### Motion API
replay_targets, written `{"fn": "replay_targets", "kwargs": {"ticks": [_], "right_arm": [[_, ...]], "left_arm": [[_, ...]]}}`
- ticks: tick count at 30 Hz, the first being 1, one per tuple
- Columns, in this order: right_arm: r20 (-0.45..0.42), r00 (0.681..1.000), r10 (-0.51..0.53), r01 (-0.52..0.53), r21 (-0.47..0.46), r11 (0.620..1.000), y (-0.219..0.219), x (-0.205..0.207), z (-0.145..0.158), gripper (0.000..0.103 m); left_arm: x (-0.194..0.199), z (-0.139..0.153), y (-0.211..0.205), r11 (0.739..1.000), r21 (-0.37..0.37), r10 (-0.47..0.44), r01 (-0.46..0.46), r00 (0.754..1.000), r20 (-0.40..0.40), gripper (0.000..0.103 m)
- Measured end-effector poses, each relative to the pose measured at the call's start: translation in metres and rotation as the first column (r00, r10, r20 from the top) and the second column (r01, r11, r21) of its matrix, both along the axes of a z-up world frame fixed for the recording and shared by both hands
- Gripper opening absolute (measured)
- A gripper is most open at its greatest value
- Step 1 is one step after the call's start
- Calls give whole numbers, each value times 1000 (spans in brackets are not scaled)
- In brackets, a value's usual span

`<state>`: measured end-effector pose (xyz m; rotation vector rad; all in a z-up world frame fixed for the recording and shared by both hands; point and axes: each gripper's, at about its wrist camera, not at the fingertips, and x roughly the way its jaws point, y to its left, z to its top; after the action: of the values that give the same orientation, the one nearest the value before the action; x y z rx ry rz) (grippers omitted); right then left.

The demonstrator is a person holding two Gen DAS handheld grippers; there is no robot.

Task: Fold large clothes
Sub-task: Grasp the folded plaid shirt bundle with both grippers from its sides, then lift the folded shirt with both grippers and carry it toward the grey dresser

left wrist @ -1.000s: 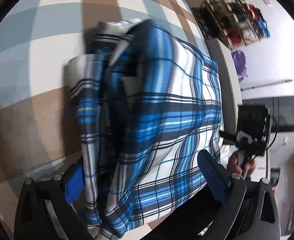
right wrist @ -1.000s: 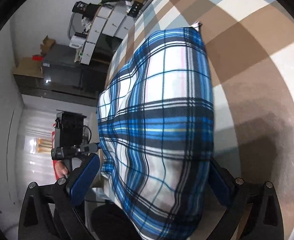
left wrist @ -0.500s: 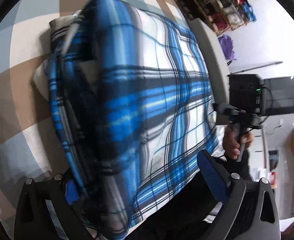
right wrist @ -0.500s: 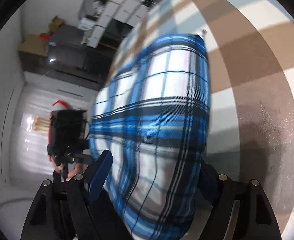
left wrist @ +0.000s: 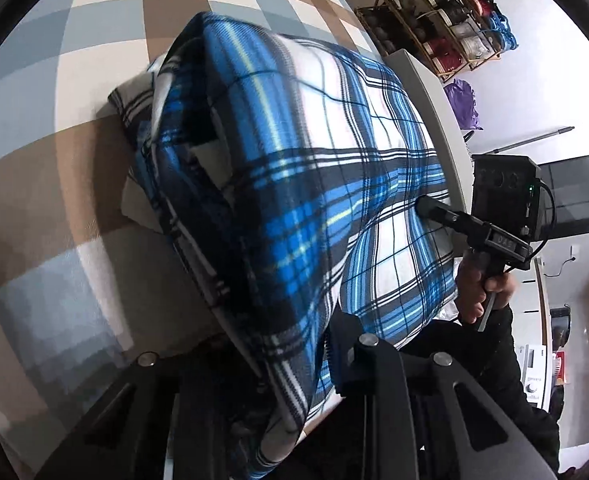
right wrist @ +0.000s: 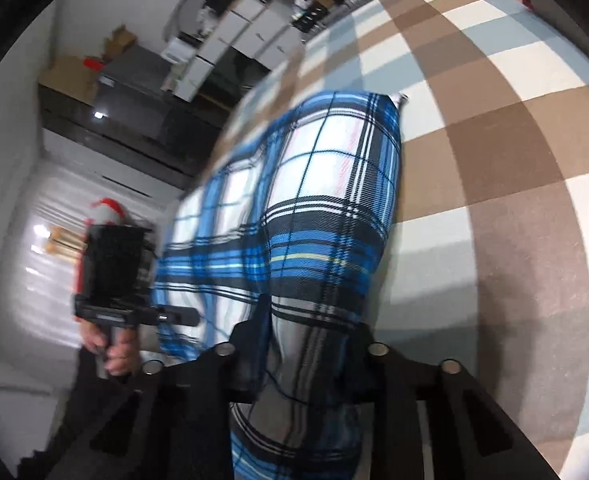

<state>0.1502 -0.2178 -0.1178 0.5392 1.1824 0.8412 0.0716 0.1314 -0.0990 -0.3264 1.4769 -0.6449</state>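
The blue, white and black plaid shirt point(left wrist: 318, 208), already partly folded, lies on the brown, pale blue and white checked bed cover point(left wrist: 54, 184), with its near edge lifted off the cover at the bed's near edge. The left gripper point(left wrist: 294, 364) is closing its jaws, and a thick bunch of the plaid hem sits pinched between them. The right gripper point(right wrist: 310, 344) is closing too, with the opposite near corner of the cloth gathered between its jaws; the left wrist view shows its tip pressed into the fabric beside the person's right hand point(left wrist: 482, 288).

The step in hand looks like taking both near corners to carry them over toward the far edge. To do it well, both grips should catch all layers of the hem, not just the top one. The hands should then rise together, keeping the edge taut and level between them, so the fold line falls straight across and the tucked sleeve at the left side does not spill out.
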Motion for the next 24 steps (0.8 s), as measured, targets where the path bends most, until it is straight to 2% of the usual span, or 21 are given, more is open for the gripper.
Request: {"fn": "replay_targets", "kwargs": {"ticks": [3, 5, 7, 8, 9, 12, 16, 19, 20, 21, 22, 24], "right_arm": [[32, 998, 57, -58, 39, 998, 3, -10, 9, 25], [-3, 996, 87, -86, 100, 991, 0, -13, 5, 27], [-56, 995, 83, -76, 116, 990, 2, -9, -3, 29], [-89, 992, 91, -80, 120, 990, 4, -6, -10, 34], [-109, 990, 91, -78, 117, 990, 6, -3, -14, 40], [-138, 985, 100, -97, 27, 995, 20, 2, -25, 45], [-101, 989, 104, -105, -8, 994, 30, 4, -17, 48], [-74, 992, 101, -104, -37, 994, 33, 4, -15, 40], [-53, 994, 100, -103, -53, 993, 35, 2, -12, 33], [-20, 995, 97, -98, -65, 993, 36, -2, -5, 25], [2, 996, 93, -93, -68, 993, 35, -3, -1, 22], [48, 996, 74, -72, -39, 997, 32, -6, 12, 17]], "left_arm": [[-5, 6, -7, 1000, -5, -18, 18, 1000, 19, 19], [-9, 8, -8, 1000, -17, -12, 12, 1000, 20, 19], [-9, 3, -3, 1000, -19, -3, 3, 1000, 20, 19], [-9, -1, 0, 1000, -15, 9, -9, 1000, 13, 19], [-6, -6, 4, 999, -16, 29, -29, 1000, -2, 19], [0, -17, 9, 998, -31, 49, -50, 998, -27, 21], [3, -23, 10, 998, -8, 64, -64, 997, -37, 35], [2, -24, 5, 998, 4, 65, -65, 998, -11, 38], [1, -22, 3, 998, 20, 61, -61, 998, 14, 37], [-1, -20, 1, 998, 20, 58, -58, 998, 31, 29], [-1, -18, -2, 998, 17, 59, -60, 997, 41, 23], [-1, -15, -2, 997, -2, 81, -81, 996, 37, 19]]}}
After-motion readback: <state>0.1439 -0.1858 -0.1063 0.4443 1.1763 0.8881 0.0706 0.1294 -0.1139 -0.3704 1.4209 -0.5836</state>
